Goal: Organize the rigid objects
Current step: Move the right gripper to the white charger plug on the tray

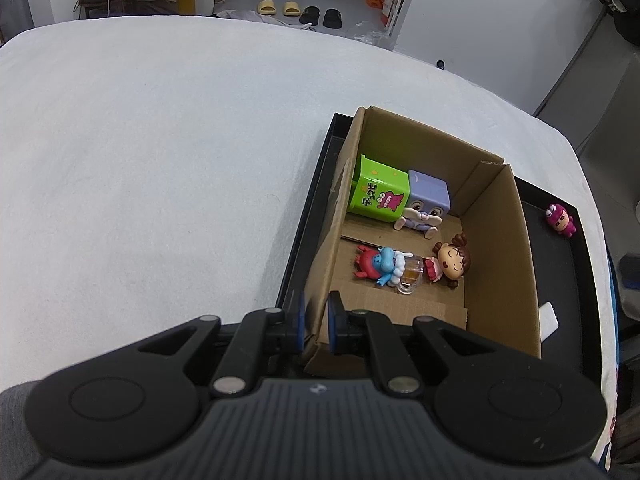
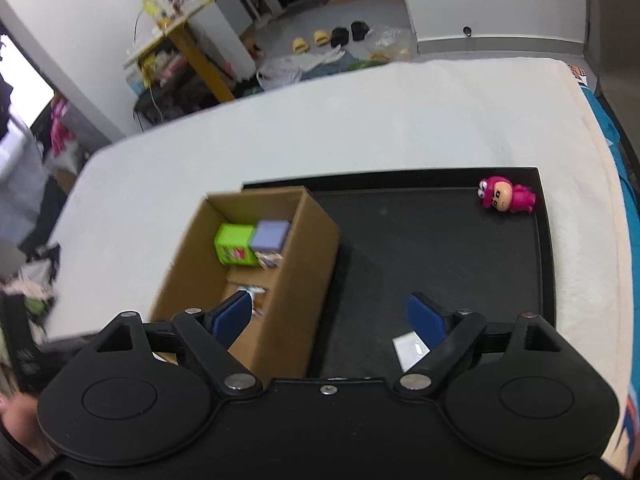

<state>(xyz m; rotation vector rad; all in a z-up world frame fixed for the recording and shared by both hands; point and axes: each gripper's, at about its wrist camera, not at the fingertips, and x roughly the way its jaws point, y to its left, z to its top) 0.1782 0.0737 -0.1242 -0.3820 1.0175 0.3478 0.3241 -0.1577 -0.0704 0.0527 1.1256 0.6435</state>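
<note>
Where a white cloth covers the desk, a black tray lies toward its right side and carries the remaining items. Item one: cardboard box, open-topped, standing on the left part of the tray, its left wall along the tray's left rim. Contents, far end: green cube toy lying tipped against the box's left wall, touching a lilac cube-headed rabbit figure beside it. Contents, middle of the box floor: red-and-blue figure lying flat, a small clear piece touching it, and a brown-haired doll figure lying just to the right. Item two: pink figure, lying on its side in the tray's far right corner, well apart from the box. Item three: small white card, flat on the tray near its near edge, right of the box. Left gripper: jaws closed tight on the near end of the box's left wall, one blue pad outside and one inside the cardboard. Right gripper: jaws spread wide with nothing gripped, poised above the box's right wall and the bare tray; its left pad sits over the box interior, its right pad over the tray by the white card.
</note>
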